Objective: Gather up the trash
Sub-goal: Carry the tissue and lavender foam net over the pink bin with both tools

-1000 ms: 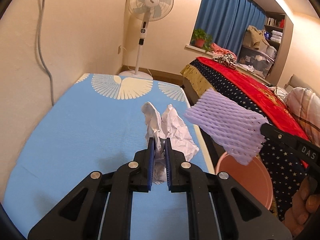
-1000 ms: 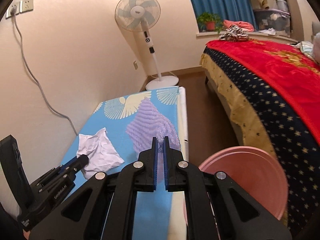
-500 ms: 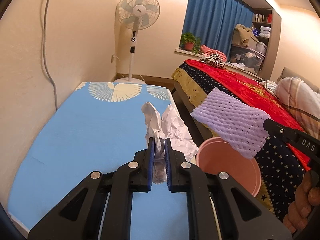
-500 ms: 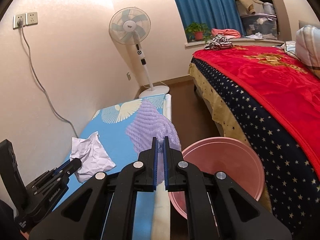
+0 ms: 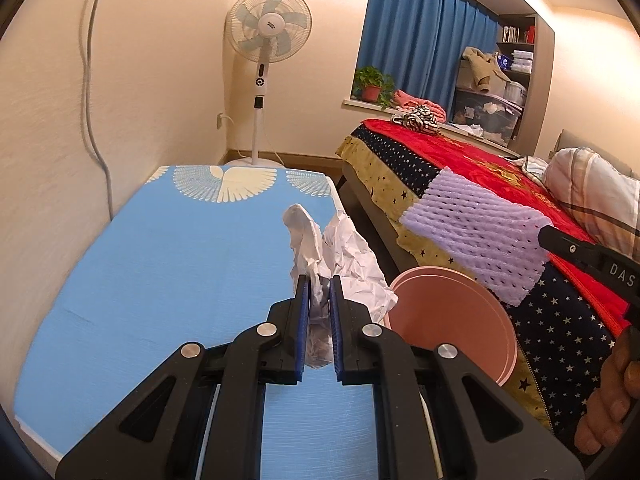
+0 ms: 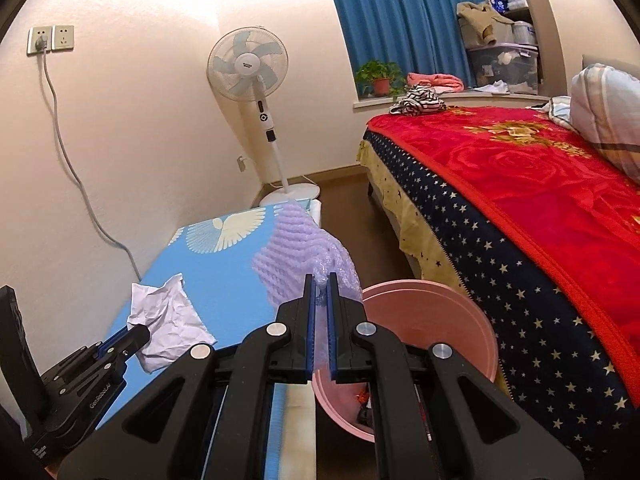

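Jaws, left: the left gripper (image 5: 319, 294) is pinching a crumpled white paper (image 5: 344, 264), its blue pads nearly together with only the paper's thickness between them.
Jaws, right: the right gripper (image 6: 321, 292) is clamping a purple foam net (image 6: 304, 252) the same way, pads almost touching through the foam.
Paper position: it is hanging above the near right edge of the blue table cover (image 5: 168, 272), sticking up and forward out of the pads, clear of the surface as far as the left wrist view is showing.
Foam net position: seen from the left wrist, it is stretching flat and sideways from the right gripper (image 5: 560, 244), its long axis running across the view, above and slightly beyond the pink bin (image 5: 452, 320).
Bin position: it is sitting on the floor between the table's edge and the bed (image 6: 540, 220); some dark scraps are lying inside it.
Key relation: the bin's open mouth (image 6: 420, 320) is lying just right of and below both sets of jaws; the right gripper appears nearer, with the net almost over the rim.
Judged step: both pieces are being carried to the bin, neither yet dropped.
Next move calls for: shifting each piece over the opening before the pads part, since the paper is lying left of the rim, over the table's edge.
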Demonstrator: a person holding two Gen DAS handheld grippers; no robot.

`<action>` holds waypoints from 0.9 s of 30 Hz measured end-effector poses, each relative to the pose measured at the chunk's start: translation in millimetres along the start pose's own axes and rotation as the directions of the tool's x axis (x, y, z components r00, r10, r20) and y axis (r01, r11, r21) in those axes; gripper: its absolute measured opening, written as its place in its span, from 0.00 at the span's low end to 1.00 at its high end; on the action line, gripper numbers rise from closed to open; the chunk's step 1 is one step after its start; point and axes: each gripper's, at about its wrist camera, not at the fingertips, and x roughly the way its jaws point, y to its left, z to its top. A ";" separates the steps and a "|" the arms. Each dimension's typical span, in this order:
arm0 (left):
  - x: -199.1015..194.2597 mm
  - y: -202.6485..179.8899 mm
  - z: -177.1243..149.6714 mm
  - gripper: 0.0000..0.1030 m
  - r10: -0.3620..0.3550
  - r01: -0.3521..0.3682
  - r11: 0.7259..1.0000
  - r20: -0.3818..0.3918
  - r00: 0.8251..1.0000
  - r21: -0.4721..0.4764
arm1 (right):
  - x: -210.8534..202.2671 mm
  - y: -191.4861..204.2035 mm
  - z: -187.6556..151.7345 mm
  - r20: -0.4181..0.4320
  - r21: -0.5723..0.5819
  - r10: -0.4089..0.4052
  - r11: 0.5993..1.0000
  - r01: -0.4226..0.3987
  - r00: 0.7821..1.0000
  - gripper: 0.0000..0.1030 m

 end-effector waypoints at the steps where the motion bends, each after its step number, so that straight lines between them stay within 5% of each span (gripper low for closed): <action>1: 0.1 0.0 -0.3 0.10 -0.002 0.002 1.000 0.001 1.000 0.000 | -0.6 -0.3 0.3 0.001 0.001 -0.004 1.000 0.004 1.000 0.05; 27: 14.7 -28.4 1.3 0.10 -0.075 0.075 0.997 0.007 0.997 0.027 | -4.7 -26.9 8.0 0.043 0.058 -0.175 0.983 0.173 0.984 0.05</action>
